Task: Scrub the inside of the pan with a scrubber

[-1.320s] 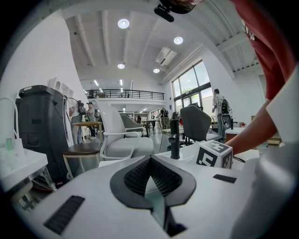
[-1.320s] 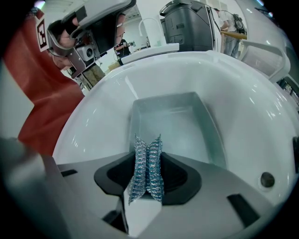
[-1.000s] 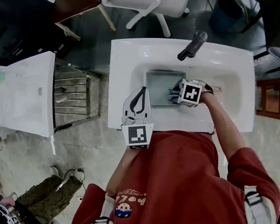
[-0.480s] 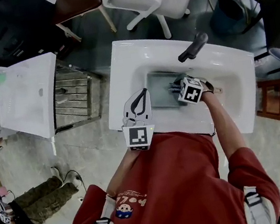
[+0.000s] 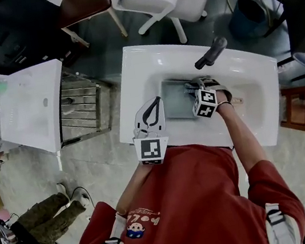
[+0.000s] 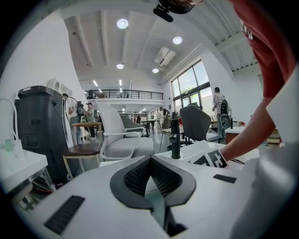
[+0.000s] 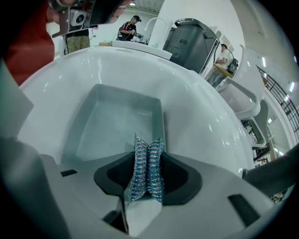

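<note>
Pinched in the right gripper [image 7: 148, 163], the scrubber [image 7: 148, 147] is shiny, crinkled metallic mesh, silvery-blue. Just ahead of its jaws, the pan [image 7: 112, 126] looks dull, smooth and grey-green. Beyond that, the sink [image 7: 210, 121] is glossy, smooth white. The gripper's body is matt pale plastic, its pads [image 7: 180, 177] ribbed black.

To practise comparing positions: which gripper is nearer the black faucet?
Right. The right gripper, holding the metal scrubber, is over the pan just in front of the faucet; the left gripper is at the sink's front-left rim.

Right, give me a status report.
Left gripper shut, empty, at rim of white sink. Right gripper shut on silver mesh scrubber, over grey rectangular pan in sink. Nothing blocking.
</note>
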### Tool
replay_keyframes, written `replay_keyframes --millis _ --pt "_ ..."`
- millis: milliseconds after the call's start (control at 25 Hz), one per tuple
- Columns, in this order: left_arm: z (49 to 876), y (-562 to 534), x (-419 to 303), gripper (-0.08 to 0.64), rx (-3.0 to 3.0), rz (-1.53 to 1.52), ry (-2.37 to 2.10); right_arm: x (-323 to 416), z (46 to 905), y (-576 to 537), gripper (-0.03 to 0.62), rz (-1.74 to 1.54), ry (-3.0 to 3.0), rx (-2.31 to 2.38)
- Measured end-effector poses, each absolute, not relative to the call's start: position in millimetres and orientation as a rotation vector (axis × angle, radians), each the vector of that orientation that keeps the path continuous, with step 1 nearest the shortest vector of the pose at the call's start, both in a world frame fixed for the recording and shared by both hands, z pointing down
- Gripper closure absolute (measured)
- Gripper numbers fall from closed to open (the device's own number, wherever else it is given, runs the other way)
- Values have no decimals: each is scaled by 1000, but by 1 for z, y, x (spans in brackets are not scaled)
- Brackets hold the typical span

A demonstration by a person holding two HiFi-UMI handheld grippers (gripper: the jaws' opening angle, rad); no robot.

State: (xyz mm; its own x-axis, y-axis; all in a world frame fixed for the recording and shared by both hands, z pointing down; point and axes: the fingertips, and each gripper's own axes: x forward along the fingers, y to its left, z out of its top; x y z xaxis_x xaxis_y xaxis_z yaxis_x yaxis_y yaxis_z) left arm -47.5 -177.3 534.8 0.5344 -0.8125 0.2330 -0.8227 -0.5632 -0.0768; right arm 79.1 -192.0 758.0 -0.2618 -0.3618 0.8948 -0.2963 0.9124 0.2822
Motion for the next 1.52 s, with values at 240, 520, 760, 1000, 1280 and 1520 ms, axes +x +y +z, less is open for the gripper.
replay_keyframes --millis 240,520,760,1000,1280,1520 --pt "539 -175 -46 552 2717 393 -1448 80 761 -193 419 -109 -1828 514" --pt "530 -177 -43 552 2732 399 -1455 80 759 -193 419 -78 -1837 549" --pt "523 -181 -41 552 2748 384 -1465 83 733 -188 419 -58 -1888 677" --pt "516 -182 -32 552 2779 365 -1447 96 674 -170 414 1 -1974 876" --pt "485 -181 -13 552 2831 277 -1407 117 588 -147 408 78 -2103 1197" --pt "450 -175 1 552 2823 220 -1343 150 509 -139 410 102 -2208 1517"
